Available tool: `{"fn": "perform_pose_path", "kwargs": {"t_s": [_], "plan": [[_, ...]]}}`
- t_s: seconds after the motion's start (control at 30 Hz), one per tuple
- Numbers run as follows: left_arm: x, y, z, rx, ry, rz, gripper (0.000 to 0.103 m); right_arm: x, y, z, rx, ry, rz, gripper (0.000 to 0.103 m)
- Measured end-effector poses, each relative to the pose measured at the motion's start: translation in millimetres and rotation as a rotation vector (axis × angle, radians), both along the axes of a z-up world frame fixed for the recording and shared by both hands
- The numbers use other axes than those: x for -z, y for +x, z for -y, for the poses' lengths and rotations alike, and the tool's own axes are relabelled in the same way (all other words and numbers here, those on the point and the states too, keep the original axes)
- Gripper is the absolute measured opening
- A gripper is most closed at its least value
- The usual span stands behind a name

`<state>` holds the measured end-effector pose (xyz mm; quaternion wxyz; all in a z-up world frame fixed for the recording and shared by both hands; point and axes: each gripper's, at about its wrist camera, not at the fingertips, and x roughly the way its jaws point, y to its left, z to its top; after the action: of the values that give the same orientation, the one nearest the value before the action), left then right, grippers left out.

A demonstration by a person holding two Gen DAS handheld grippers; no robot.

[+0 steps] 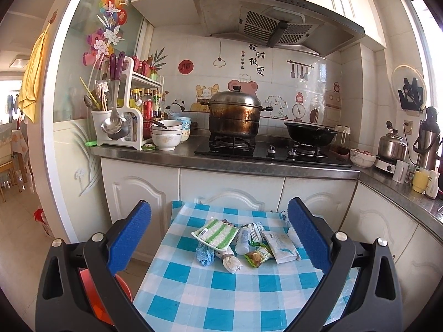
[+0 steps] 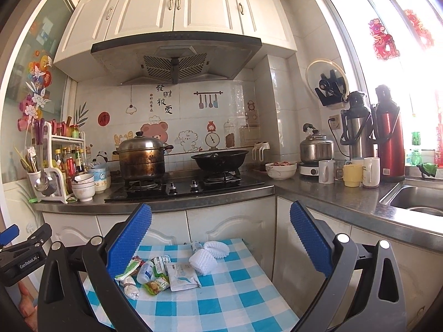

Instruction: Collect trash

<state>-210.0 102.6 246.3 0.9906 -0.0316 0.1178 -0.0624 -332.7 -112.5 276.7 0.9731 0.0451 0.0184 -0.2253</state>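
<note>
Since both the left gripper (image 1: 220, 235) and the right gripper (image 2: 221, 238) are held wide and empty above the checked table (image 1: 193, 290), one piece – the white pouch (image 2: 181, 275) amid the trash – should be approached low and closed on alone.

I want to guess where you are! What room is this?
A home kitchen, it looks like. A big steel pot and a black wok sit on a gas stove under a range hood, and there is a sink by the window.
</note>
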Motion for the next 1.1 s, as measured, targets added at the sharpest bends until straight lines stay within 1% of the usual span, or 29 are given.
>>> {"fn": "perform_pose_path", "kwargs": {"t_s": [0.47,0.57,0.63,0.77,0.9,1.0,1.1], "plan": [[-0.8,-2.6,4.7,0.002,0.003,-0.001,0.099,4.3,-0.3,8.0,0.001,0.013,-0.008,0.099],[1.8,-1.7,7.4,0.003,0.012,-0.009,0.099,8.5,4.4,11.2,-0.006,0.017,-0.031,0.099],[7.0,1.3,9.8,0.003,0.031,-0.024,0.099,15.1,9.3,16.3,-0.039,0.037,-0.057,0.099],[30.5,10.2,6.3,0.000,0.075,-0.063,0.099,39.9,22.0,28.9,-0.060,0.082,-0.110,0.099],[67.1,21.2,-4.6,0.021,0.105,-0.115,0.099,72.8,42.4,48.4,-0.099,0.158,-0.189,0.099],[97.1,32.6,-13.5,0.063,0.130,-0.183,0.099,98.9,58.0,60.8,-0.132,0.207,-0.233,0.099],[123.9,49.6,-19.1,0.094,0.150,-0.273,0.099,125.2,76.5,71.0,-0.196,0.282,-0.281,0.099]]}}
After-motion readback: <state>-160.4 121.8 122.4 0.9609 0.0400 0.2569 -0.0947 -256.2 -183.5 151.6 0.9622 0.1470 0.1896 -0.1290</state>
